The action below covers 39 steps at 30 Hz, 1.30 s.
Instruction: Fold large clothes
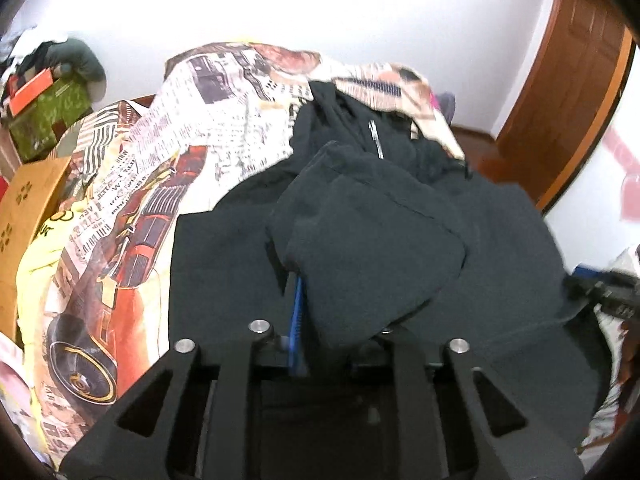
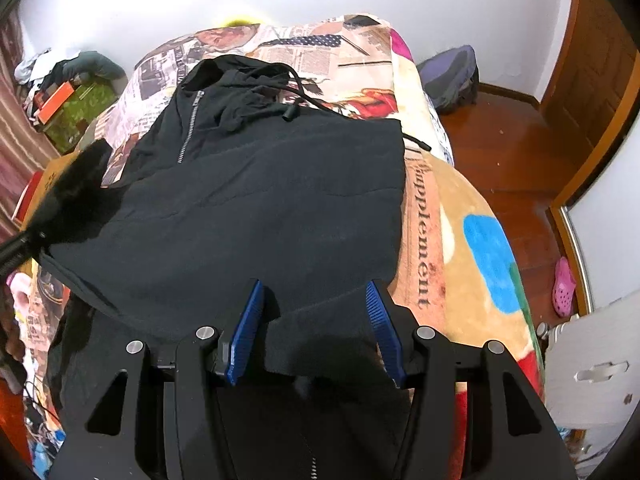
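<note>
Black zip hoodie (image 2: 256, 200) lies spread on the bed, on top of a newspaper-print blanket (image 2: 348, 60). Collar, hood and zipper (image 2: 189, 128) point toward the far end of the bed; drawcords (image 2: 298, 94) trail off the hood onto the blanket. Garment's right edge runs parallel to the bed's right edge, leaving a strip of blanket bare beside it; the strip carries the word "Supplement" (image 2: 424, 236).

Left gripper (image 1: 320, 320): jaws closed down on a bunched fold of the hoodie (image 1: 372, 240). One blue pad (image 1: 297, 312) shows at the left of the fold; the other is hidden under cloth. The held fold is lifted above the rest of the garment and drapes over the gripper's front. In the right wrist view this gripper appears only as a dark blur at the garment's left edge (image 2: 76, 196).

Right gripper (image 2: 316, 320): jaws wide apart, both blue pads (image 2: 244, 332) visible, black fabric lying between them. Nothing clamped. It sits at the near hem of the hoodie, toward the near right corner of the garment.

Surroundings: green box (image 1: 48, 116) and cardboard box (image 1: 28, 216) off the bed's left side; wooden door (image 2: 592, 80), wood floor (image 2: 516, 152), a dark backpack (image 2: 452, 76) against the far wall, pink slipper (image 2: 564, 288) off the right side
</note>
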{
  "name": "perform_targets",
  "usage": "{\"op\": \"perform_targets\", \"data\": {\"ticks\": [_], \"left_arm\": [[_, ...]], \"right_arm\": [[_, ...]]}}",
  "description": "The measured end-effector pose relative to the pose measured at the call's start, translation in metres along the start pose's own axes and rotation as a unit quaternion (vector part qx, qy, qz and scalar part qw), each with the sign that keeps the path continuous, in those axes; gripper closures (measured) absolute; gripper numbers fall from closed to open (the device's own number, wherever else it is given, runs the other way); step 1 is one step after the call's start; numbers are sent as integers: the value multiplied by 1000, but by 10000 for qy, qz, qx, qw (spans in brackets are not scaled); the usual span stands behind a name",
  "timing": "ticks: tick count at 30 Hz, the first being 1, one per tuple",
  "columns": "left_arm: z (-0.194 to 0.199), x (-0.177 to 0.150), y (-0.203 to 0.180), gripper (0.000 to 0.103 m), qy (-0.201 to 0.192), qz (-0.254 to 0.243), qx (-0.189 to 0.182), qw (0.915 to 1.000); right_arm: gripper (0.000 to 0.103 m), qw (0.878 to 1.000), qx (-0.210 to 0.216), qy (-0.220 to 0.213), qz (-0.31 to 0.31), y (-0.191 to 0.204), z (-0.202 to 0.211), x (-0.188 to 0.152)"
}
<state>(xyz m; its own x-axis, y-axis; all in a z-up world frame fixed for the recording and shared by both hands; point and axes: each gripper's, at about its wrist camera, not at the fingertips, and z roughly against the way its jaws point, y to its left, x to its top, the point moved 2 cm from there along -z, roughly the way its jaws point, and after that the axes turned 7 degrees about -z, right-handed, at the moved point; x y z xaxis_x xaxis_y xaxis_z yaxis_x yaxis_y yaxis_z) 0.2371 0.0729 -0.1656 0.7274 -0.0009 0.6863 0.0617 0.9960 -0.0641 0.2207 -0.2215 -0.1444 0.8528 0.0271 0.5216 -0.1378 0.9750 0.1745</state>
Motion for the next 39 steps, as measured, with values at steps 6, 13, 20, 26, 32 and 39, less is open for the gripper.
{"op": "perform_targets", "data": {"ticks": [6,13,20,26,32,39], "left_arm": [[-2,-9,30,69,-12,414,157,9990],[-40,-61,53,47,898,217,648,9936],[-36,-79,68,24,996,282,885,9907],[-16,-52,69,24,775,17,1029,9917],[10,1,57,24,223,-147,878,9958],[21,78,22,23,-467,-801,869,9919]], "right_arm": [[49,10000,-22,-21,69,7,-6,-6],[40,10000,-24,-9,12,6,-7,-11],[39,10000,-5,73,-24,8,-7,-10],[39,9999,104,73,67,14,-2,0],[39,9992,240,-280,182,24,13,28],[39,9952,533,-790,209,38,23,80]]}}
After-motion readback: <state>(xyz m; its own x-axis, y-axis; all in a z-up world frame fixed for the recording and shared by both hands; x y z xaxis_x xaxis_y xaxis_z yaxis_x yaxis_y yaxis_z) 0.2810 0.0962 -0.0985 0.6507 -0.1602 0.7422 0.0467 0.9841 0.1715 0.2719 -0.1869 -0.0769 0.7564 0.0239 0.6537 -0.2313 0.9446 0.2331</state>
